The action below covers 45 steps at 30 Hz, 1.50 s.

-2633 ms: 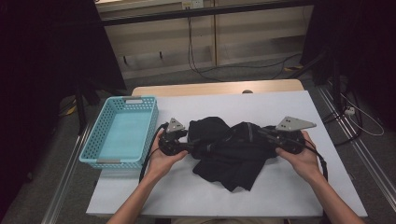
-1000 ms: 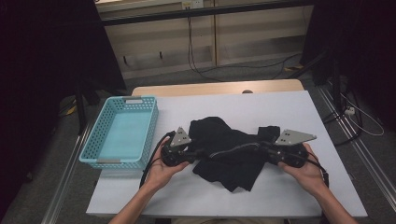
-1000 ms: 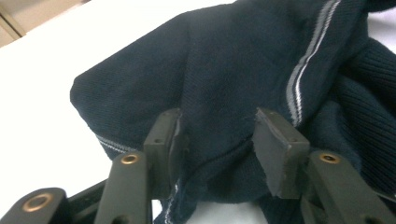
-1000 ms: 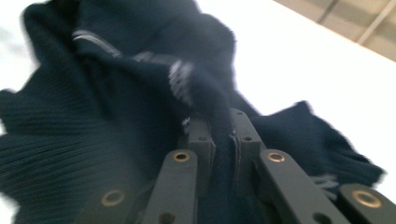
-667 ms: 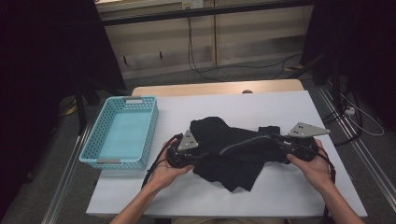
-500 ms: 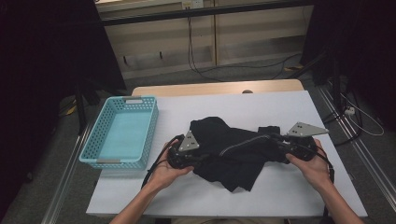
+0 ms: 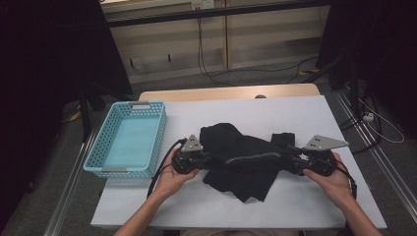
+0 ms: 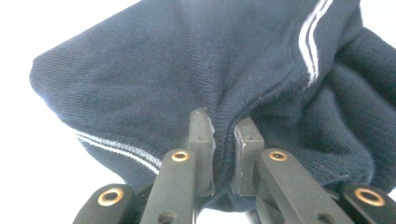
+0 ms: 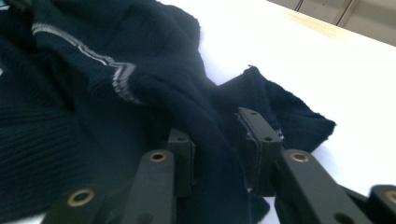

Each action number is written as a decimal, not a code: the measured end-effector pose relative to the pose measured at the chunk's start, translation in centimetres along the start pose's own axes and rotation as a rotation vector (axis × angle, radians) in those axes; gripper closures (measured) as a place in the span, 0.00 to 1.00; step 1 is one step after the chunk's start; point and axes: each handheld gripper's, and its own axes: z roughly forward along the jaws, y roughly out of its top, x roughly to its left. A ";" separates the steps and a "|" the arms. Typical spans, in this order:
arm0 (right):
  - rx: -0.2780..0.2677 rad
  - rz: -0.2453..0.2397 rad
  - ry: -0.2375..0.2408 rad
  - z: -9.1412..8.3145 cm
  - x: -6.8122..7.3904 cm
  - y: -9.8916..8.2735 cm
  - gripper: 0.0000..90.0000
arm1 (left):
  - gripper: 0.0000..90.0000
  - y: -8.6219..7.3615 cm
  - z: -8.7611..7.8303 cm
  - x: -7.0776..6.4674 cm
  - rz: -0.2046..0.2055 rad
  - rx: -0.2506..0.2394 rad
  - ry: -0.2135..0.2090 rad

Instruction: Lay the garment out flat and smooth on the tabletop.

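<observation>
Basket: light-blue plastic mesh basket [image 7: 129, 142], nothing inside, at the bench's [image 7: 246, 110] left edge.
Garment: dark navy knit garment with white stripes [image 7: 243, 157], crumpled mid-bench, outside the basket.
Left tongs [image 8: 223, 140]: just closed, pinching a garment fold.
Right tongs [image 9: 219, 149]: just been opening, cloth loose between them.

dim room with black edges in the high view, table [image 7: 305, 113] lit okay, tabletop blown-out white in the left gripper view, jaws up close kinda soft
</observation>
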 end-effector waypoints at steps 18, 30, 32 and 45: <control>-0.120 -0.021 -0.074 -0.6 -1.7 4.7 0.93 | 0.95 3.3 -4.1 2.4 -0.108 -0.194 0.075; -0.166 -0.044 -0.130 1.7 -3.9 10.3 0.93 | 0.95 6.7 -6.5 4.7 -0.132 -0.292 0.144; -0.174 -0.044 -0.140 1.9 -4.3 11.2 0.93 | 0.95 7.2 -6.8 5.2 -0.135 -0.298 0.157; -0.213 -0.036 -0.210 2.9 -6.9 17.1 0.91 | 0.94 10.5 -7.8 7.9 -0.150 -0.335 0.201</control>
